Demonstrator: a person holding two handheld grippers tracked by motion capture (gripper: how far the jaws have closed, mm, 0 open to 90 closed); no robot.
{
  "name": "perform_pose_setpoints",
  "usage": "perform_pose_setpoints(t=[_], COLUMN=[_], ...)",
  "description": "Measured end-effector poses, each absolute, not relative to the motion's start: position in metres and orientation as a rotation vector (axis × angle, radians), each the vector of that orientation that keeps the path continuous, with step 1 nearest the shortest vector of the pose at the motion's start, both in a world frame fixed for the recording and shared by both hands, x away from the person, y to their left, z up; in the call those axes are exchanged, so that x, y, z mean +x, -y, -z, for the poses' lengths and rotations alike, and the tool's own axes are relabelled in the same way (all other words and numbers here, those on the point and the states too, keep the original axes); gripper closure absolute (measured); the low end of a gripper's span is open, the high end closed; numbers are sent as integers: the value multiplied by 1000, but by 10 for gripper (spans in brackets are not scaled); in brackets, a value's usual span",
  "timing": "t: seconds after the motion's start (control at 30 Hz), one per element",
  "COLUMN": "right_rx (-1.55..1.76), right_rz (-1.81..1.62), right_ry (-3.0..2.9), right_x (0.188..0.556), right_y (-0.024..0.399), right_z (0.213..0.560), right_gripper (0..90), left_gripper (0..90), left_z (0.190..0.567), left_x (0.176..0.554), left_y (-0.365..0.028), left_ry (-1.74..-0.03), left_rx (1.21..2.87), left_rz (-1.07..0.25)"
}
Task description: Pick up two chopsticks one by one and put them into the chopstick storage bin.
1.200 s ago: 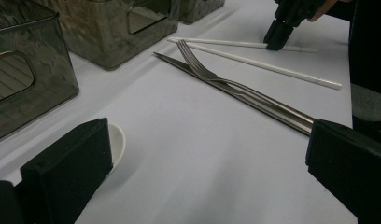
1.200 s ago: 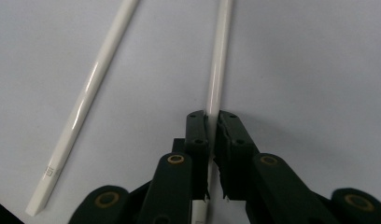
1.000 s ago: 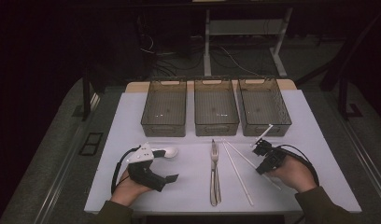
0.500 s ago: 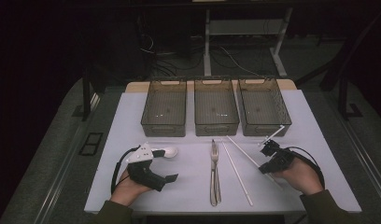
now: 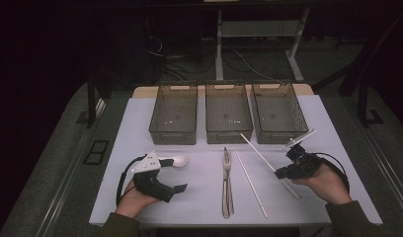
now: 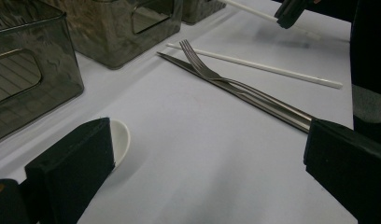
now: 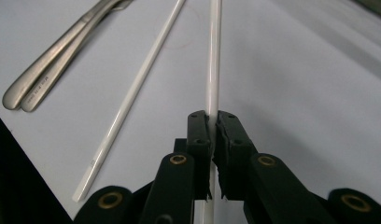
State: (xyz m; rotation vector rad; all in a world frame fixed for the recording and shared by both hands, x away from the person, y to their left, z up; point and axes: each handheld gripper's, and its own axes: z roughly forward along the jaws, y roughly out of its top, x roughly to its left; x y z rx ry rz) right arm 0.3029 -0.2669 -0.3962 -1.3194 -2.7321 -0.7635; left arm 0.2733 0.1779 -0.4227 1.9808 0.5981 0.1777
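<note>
- Chopstick [image 7: 213,70] number one, white and thin, sits clenched between the jaws of the right tool [image 7: 211,122]; in the right gripper view it runs straight ahead from the pads toward 12 o'clock.
- In the high view that right tool [image 5: 283,173] is at about 4 o'clock on the counter [image 5: 199,207], with the held chopstick [image 5: 261,153] slanting from it toward 10 o'clock, its far tip near the front wall of the middle bin [image 5: 228,114].
- The second chopstick [image 5: 250,181] lies flat on the white counter, just at 9 o'clock of the held one and apart from it.
- A fork [image 5: 227,165] and a knife [image 5: 224,195] lie side by side, touching, at 6 o'clock below the middle bin, beyond the loose chopstick from the right tool.
- The left tool [image 5: 182,187] rests at 8 o'clock in the person's hand, jaws spread wide with nothing between them.
- A white spoon [image 5: 177,161] lies just past that tool; in the left gripper view its bowl [image 6: 119,142] peeks out beside the left jaw.
- Three clear bins stand in a row at 12 o'clock: left bin [image 5: 174,116], middle, right bin [image 5: 278,112].
</note>
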Motion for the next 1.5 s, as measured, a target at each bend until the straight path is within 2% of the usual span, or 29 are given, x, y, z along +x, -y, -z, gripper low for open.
perform_pose_setpoints(t=[0.3,0.7,1.5], right_rx=[-1300,-1271,-1195], right_rz=[889,1007,1104], right_ry=[2710,2707,2749], right_x=[307,330,397], right_y=[266,247,152], right_z=[386,372,326], right_gripper=[839,839,839], left_gripper=[0,0,0], left_z=[423,423,423], left_x=[273,273,273], left_y=[-178,-179,-179], left_ry=[-615,-620,-619], left_rx=[1976,1960,1955], left_rz=[-169,-168,-178])
